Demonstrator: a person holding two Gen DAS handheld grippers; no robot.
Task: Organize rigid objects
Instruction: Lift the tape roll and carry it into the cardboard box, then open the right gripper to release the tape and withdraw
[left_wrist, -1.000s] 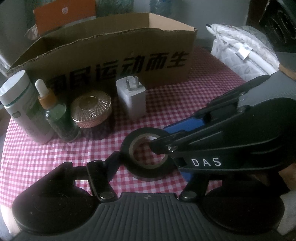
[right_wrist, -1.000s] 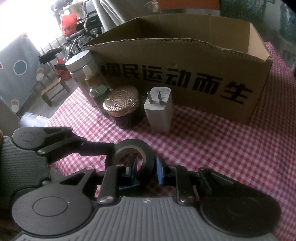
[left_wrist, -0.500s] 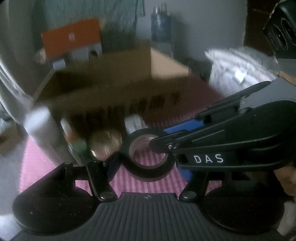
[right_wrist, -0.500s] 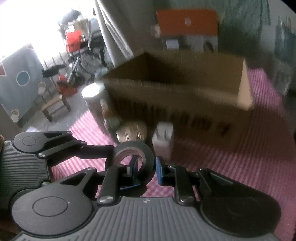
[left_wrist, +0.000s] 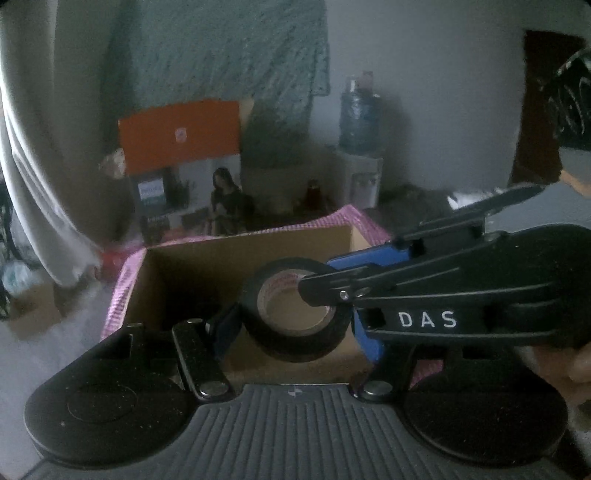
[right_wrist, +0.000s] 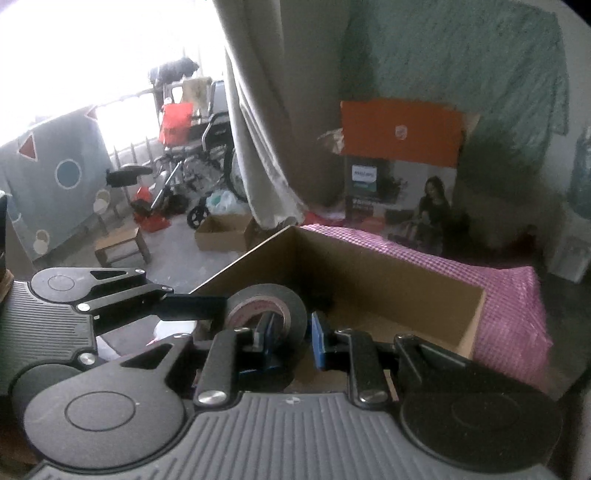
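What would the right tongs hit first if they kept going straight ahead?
Likely the inside of the box. The right tongs, shut on the tape, point down into its open top, with nothing else visible in line. Floor or far wall first is unclear; depth is hard to judge.

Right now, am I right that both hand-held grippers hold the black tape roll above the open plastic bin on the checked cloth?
Not quite: it is a cardboard box, not a plastic bin. The right wrist view shows its brown walls. The rest holds: the left hand-held gripper and the right hand-held gripper both hold the black tape roll above it, on the checked cloth.
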